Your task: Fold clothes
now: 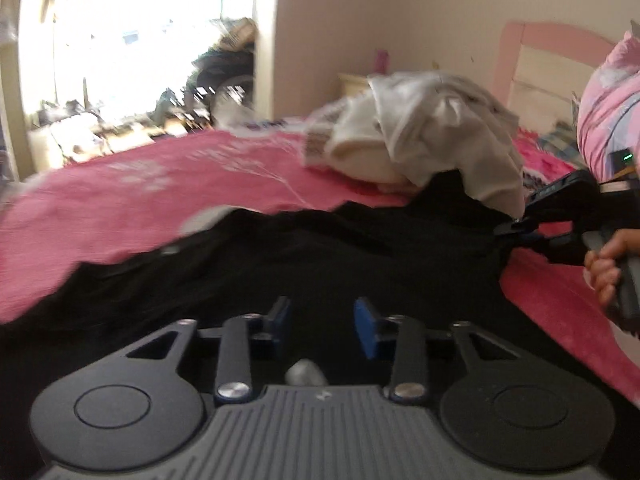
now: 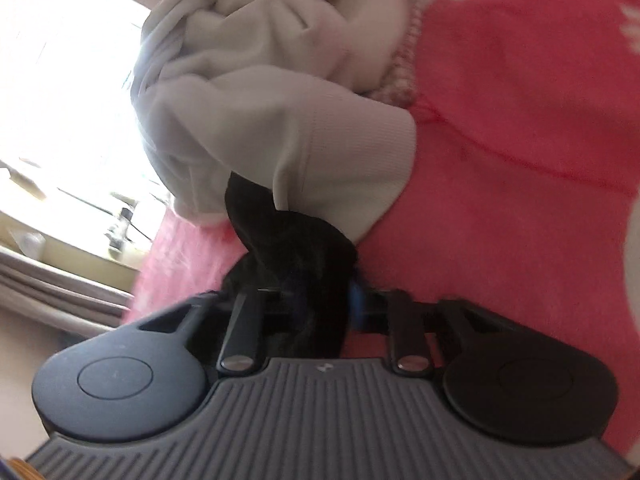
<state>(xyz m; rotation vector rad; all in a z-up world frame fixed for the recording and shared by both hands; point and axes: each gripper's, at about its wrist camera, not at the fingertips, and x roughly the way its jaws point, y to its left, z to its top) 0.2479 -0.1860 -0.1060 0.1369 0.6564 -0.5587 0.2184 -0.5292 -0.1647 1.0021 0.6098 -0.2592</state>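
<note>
Right gripper point(image 2: 316, 300) clamps a bunched black garment point(image 1: 280, 264) on the pink bedspread point(image 1: 120, 196); left gripper point(image 1: 322, 322) hovers part-open over it, empty (white clothes point(image 1: 420, 140) upper right).

Black garment point(image 1: 304, 252) across pink bedspread point(image 1: 120, 188), white clothes pile point(image 1: 424, 140) beyond, left gripper point(image 1: 322, 324) jaws apart.

From my left wrist view, the garment point(image 1: 320, 248) lies spread on the bedspread point(image 1: 120, 192) straight ahead at twelve o'clock. The heap of clothes point(image 1: 420, 140) sits behind it at one o'clock, its edge overlapping the garment. My right gripper point(image 1: 514, 230) is at three o'clock, at the garment's right end. The headboard point(image 1: 520, 60) stands behind the heap; the window point(image 1: 140, 40) is at ten o'clock.
</note>
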